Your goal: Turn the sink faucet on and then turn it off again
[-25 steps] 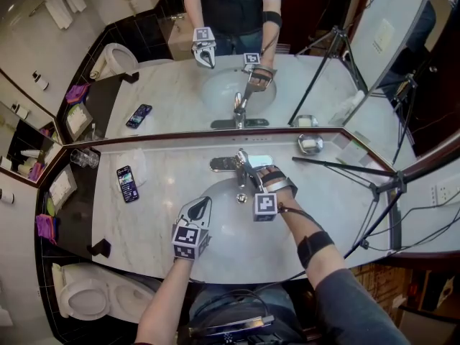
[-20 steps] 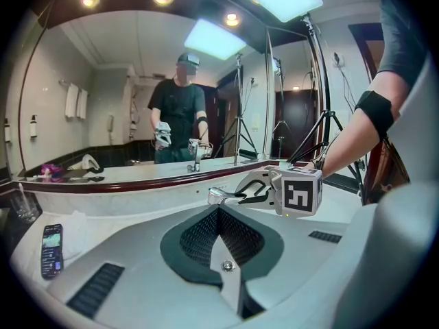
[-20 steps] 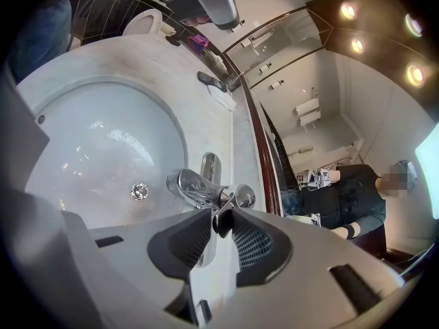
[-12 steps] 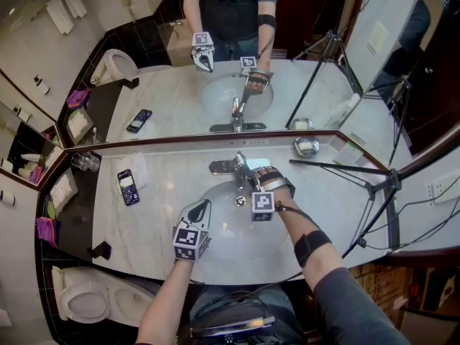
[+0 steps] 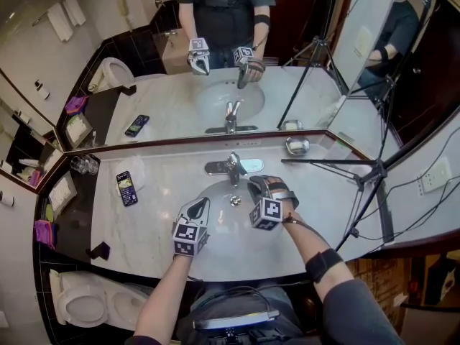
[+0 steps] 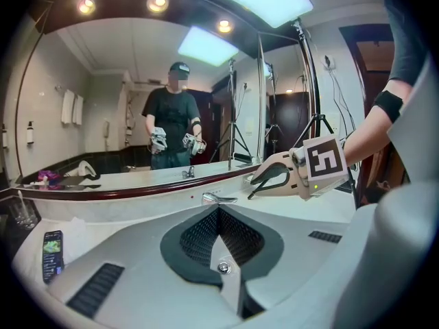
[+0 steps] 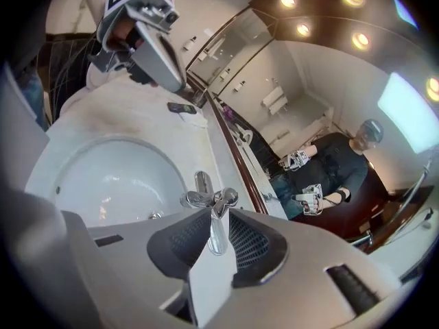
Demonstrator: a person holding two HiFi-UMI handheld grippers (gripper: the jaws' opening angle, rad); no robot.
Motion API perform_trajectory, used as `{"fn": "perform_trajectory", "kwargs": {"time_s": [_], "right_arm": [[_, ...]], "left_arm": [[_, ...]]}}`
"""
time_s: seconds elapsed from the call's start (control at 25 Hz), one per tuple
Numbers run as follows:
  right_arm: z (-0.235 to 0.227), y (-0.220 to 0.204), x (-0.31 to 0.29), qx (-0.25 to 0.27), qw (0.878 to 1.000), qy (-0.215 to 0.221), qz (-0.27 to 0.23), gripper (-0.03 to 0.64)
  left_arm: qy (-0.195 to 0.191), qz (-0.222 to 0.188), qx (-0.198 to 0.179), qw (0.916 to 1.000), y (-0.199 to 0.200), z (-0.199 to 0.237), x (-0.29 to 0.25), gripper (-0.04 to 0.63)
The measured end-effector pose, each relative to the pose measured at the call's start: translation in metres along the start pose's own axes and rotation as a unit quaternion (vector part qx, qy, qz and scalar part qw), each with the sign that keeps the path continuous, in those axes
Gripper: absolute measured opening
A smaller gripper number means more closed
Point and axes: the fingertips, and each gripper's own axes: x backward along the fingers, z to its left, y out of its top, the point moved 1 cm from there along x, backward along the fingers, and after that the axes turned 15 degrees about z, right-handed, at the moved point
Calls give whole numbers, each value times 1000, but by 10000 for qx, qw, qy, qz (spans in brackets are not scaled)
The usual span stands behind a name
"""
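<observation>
Faucet [image 5: 232,165] is being seen at frame centre, standing at the back rim of the sink [image 5: 215,225] on the marble surface [image 5: 162,192]. The right hand-held gripper [image 5: 254,186] is being held just lower right of it, not touching, with jaws being kept slightly apart and nothing gripped. From its tips the faucet is lying up-left. The base plate's long axis is running left-right, and the spout is pointing down-frame over the basin. The left hand-held gripper [image 5: 201,205] is being held farther off at lower left, jaws closed and empty. The right is being judged nearer.
</observation>
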Motion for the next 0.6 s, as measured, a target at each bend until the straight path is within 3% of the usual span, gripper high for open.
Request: {"fn": "perform_trajectory", "kwargs": {"time_s": [0.2, 0.32, 0.44, 0.6], "right_arm": [[-2, -12, 33, -924, 9956, 91, -160, 66], [-6, -19, 50, -1735, 9841, 233, -292, 40], [-11, -24, 67, -2818, 9566, 524, -524, 23], [-12, -30, 88, -3870, 9151, 816, -782, 20]], "left_arm": [[24, -32, -29, 10000, -4, 1, 5, 0], [39, -93, -17, 9999, -4, 3, 9, 0], [65, -140, 0, 9999, -4, 3, 14, 0], [52, -162, 125, 9998, -7, 4, 21, 0]]}}
